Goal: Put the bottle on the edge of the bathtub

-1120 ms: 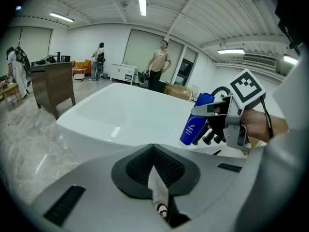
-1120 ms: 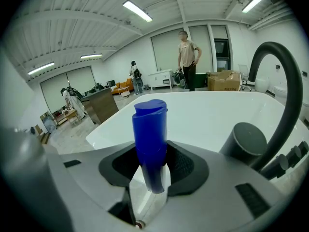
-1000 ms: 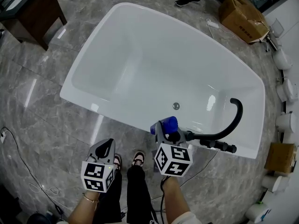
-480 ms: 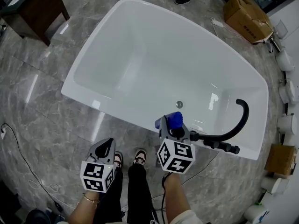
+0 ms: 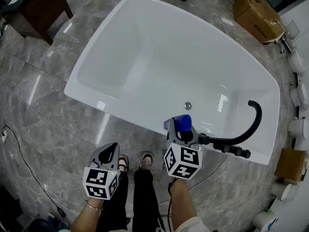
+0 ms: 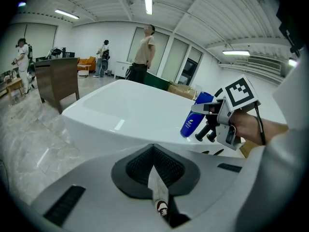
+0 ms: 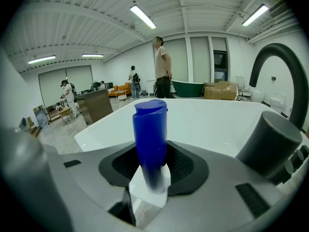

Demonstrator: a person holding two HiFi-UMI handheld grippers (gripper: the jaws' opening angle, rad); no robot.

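Placement step is judged to be in hand: the blue bottle (image 5: 179, 124) is pinched by the right gripper (image 5: 178, 130), jaws clamped on its lower body, cap end up and leaning slightly away from the person. The bottle is held at the near rim of the bathtub (image 5: 99, 103), toward that rim's right end, just left of the black curved faucet (image 5: 259, 122) mounted there. From the left gripper view the base is seen at or just above the rim; contact cannot be told for sure.

The left gripper (image 5: 108, 153) is held outside the bathtub, over the floor and short of the near rim. Its jaws are pressed together with nothing gripped, and no part in the placing is seen for it.

Task is judged nearly done, not yet released. For the next move the base would need to be set flat on the rim and the bottle brought upright. The jaws would then be spread and drawn back toward the person without the bottle being nudged. The rim is narrow and glossy, so a tip into the bathtub or off onto the floor is a risk
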